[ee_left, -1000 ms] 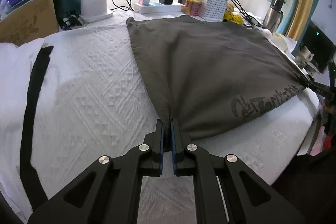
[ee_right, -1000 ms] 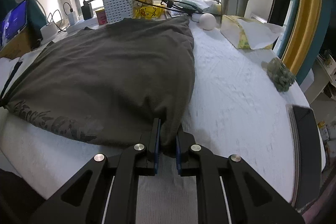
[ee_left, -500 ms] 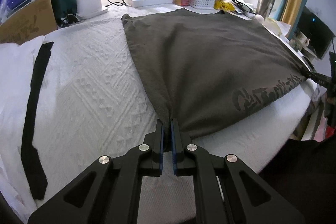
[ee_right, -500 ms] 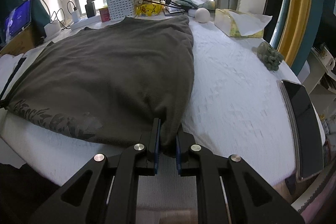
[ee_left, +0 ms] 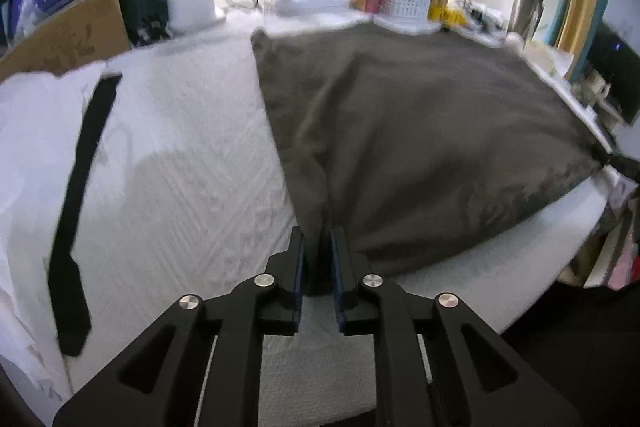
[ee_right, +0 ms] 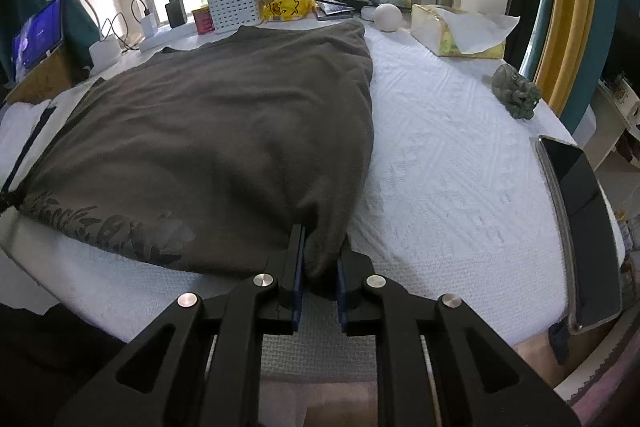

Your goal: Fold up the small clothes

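Your left gripper point(ee_left: 318, 247) is opening, its jaws easing apart with the near-left corner of the shirt point(ee_left: 420, 131) still between them. Your right gripper point(ee_right: 319, 251) is opening a little too, but its pads still pinch the bunched near-right corner of the shirt point(ee_right: 224, 131). The shirt lies spread flat on the white cloth point(ee_right: 452, 187), printed edge nearest you, with a black strap point(ee_left: 80, 195) well to its left.

My left gripper point(ee_left: 318, 263) and right gripper point(ee_right: 320, 267) are matte black, blue pads, silver screws (four each)
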A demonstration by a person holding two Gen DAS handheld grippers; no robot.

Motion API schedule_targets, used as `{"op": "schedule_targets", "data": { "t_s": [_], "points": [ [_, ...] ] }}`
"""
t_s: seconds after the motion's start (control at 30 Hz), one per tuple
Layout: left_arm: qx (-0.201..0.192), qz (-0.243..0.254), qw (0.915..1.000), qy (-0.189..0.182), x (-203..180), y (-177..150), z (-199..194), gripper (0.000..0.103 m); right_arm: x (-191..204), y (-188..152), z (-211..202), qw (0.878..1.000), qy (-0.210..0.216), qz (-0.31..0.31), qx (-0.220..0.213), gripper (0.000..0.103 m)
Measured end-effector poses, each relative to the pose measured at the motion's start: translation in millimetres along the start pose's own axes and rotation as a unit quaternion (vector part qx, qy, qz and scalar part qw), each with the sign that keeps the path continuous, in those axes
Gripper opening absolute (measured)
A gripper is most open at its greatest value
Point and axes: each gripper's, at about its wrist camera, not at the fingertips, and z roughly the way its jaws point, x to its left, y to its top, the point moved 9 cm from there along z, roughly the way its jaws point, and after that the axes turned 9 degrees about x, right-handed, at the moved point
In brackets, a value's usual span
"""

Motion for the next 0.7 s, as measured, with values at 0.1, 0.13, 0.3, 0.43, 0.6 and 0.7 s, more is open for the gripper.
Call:
{"op": "schedule_targets", "data": {
  "t_s": [0.1, 0.13, 0.3, 0.43, 0.6, 0.7],
  "points": [
    [-0.034, -0.015, 0.9993, 0.005, 7, 11, -18, 0.061, -1, 4, -9, 1.0, -0.002, -0.003, -0.009, 0.02],
    [-0.038, -0.018, 0.9991, 0.006, 9, 14, -20, 0.061, -3, 8, -13, 1.0, -0.003, -0.002, -0.016, 0.026],
    [-0.024, -0.028, 0.9993, 0.01, 17, 23, -9, 0.061, -5, 26, -20, 0.999, 0.003, 0.005, -0.036, 0.068],
    [-0.024, -0.036, 0.9991, 0.0, 17, 35, 1, 0.061, -4, 41, -12, 0.999, 0.007, 0.007, -0.036, 0.068],
    [-0.028, -0.04, 0.9988, -0.003, 15, 60, 11, 0.061, -3, 69, -4, 0.999, 0.011, 0.003, -0.042, 0.068],
    [-0.023, -0.04, 0.9989, -0.001, 15, 74, 21, 0.061, -2, 85, 2, 0.999, 0.012, 0.002, -0.041, 0.068]
  ]
}}
